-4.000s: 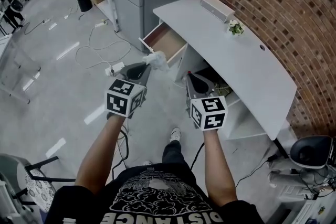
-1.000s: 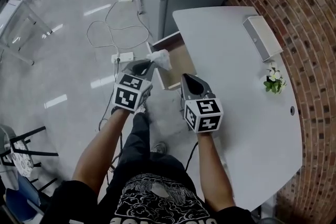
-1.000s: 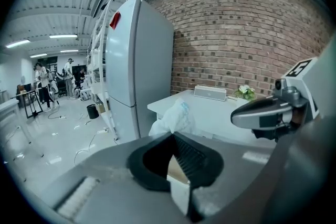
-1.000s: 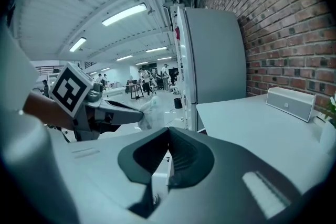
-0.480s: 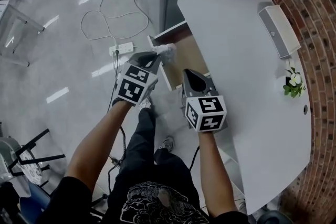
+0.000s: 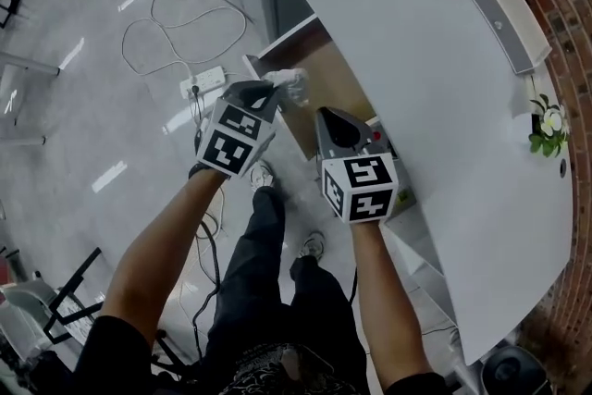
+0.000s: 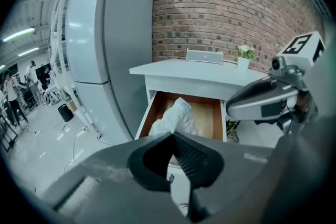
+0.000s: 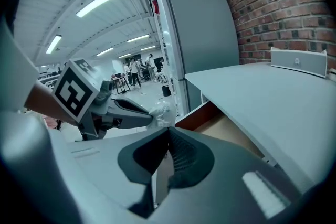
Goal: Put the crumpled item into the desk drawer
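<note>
We are at the carrying step: our left gripper (image 6: 266,90) is clamped on the crumpled white wrapper (image 6: 289,80), just above the front edge of the open desk drawer (image 6: 338,83). Our right gripper (image 6: 326,116) has its jaws together, empty. Next, we think, move it further over the drawer and let go

Bits we can't make out: in the left gripper view, the bottom of the crumpled white item (image 7: 174,114) dips behind the dark jaws of the left gripper (image 7: 171,134) pinching it, so its full shape is anyone's guess. From the head view, the far end of the open wooden drawer (image 6: 331,83) sits under the curved white desk top (image 6: 416,42), so we can't tell how deep it runs. There's a small thing with a red dot (image 6: 375,136) just beside the right gripper (image 6: 325,113), too small for us to name. The dark rounded thing (image 6: 507,373) at the bottom right gets chopped by the edge. The people (image 7: 9,97) far off in the left gripper view are tiny blurs.
</note>
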Demonstrator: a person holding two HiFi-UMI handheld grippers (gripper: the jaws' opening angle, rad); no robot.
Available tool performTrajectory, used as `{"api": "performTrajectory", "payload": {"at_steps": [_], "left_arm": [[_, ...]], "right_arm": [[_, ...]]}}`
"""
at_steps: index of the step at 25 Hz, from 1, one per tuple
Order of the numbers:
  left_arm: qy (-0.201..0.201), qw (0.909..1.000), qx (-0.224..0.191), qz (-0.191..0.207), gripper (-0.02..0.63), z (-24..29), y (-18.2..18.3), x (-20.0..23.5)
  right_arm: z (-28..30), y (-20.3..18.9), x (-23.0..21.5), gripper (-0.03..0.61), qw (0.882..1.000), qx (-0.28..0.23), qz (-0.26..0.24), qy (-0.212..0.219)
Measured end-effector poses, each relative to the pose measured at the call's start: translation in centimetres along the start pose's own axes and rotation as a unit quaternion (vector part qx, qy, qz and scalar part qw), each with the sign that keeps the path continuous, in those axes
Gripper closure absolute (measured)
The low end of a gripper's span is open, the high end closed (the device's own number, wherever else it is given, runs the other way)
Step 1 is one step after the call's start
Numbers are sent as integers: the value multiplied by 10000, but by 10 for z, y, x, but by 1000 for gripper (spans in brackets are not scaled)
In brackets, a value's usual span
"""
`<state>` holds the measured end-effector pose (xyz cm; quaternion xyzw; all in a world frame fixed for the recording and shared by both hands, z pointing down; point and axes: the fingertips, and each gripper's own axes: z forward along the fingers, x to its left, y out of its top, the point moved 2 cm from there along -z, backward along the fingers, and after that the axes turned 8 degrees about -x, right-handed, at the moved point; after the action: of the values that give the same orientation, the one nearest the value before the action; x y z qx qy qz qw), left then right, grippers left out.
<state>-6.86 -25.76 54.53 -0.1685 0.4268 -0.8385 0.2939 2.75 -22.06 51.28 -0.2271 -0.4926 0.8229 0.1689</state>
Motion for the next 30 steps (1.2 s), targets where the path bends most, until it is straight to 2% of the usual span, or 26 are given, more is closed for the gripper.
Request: {"api": "performTrajectory", "payload": {"at_steps": [10,17,30], "left_arm": [[-502,9969,326,512,609,51,-14,14],[-819,9903,608,943,609,83,-22,15],[-1012,9861,923,938,606,102,-49,15]], "right_arm": [[21,-26,-24,575,9993,140,108,-327],[24,-29,-32,575,9984,190,164,-501],[33,-36,-40,575,9975,303,223,-591]]}}
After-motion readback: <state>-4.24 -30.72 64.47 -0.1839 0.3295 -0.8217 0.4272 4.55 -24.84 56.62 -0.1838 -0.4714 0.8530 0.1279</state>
